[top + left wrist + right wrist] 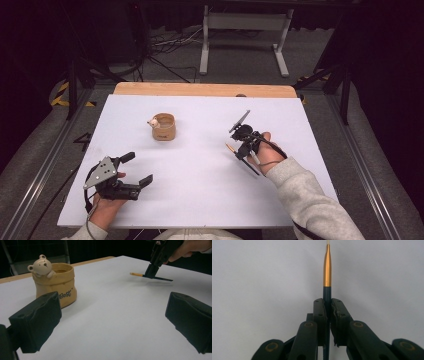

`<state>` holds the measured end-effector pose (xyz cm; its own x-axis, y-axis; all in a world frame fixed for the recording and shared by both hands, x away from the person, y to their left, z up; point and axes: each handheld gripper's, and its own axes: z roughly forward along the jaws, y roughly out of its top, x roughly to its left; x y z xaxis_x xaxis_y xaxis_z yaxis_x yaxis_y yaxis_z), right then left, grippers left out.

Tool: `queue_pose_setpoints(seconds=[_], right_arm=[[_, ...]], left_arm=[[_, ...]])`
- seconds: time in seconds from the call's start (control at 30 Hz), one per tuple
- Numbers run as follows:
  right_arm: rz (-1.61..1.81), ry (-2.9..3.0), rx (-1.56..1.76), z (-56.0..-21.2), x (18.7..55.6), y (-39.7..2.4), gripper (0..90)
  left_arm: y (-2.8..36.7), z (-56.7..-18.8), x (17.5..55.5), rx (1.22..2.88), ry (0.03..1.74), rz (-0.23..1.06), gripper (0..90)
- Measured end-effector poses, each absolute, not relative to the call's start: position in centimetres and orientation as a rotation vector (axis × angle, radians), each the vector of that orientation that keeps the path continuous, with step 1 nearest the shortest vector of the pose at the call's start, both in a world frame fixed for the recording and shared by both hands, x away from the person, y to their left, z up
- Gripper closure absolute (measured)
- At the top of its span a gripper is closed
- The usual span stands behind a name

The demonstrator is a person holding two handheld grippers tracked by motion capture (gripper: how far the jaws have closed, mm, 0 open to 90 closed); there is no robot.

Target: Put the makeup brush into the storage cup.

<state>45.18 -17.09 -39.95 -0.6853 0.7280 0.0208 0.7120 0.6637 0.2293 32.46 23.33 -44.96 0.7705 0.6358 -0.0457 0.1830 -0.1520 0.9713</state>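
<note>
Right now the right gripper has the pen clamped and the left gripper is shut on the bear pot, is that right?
Not quite. The left gripper is open and holds nothing: in the left gripper view its jaws stand wide apart, with the bear pot farther off on the table, untouched. The rest stands: the right gripper has the pen clamped, as the right gripper view shows.

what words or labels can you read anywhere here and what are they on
"Best" with a closing quote mark after it, in dark script on the front of the tan sack-shaped bear pot, seen in the left gripper view.
In the high view the same pot is too small for its lettering to be read.
No readable text on the pen, the left gripper, the right gripper or the white table.
</note>
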Motion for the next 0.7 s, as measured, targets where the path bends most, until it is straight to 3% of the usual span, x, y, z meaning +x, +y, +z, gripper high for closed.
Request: queue_pose_setpoints(seconds=[0.7], right_arm=[[0.925,2.604,0.983,-36.1,42.7,-19.1,83.2]], left_arm=[[23.3,-45.0,32.5,1.705,0.646,0.446,1.2]])
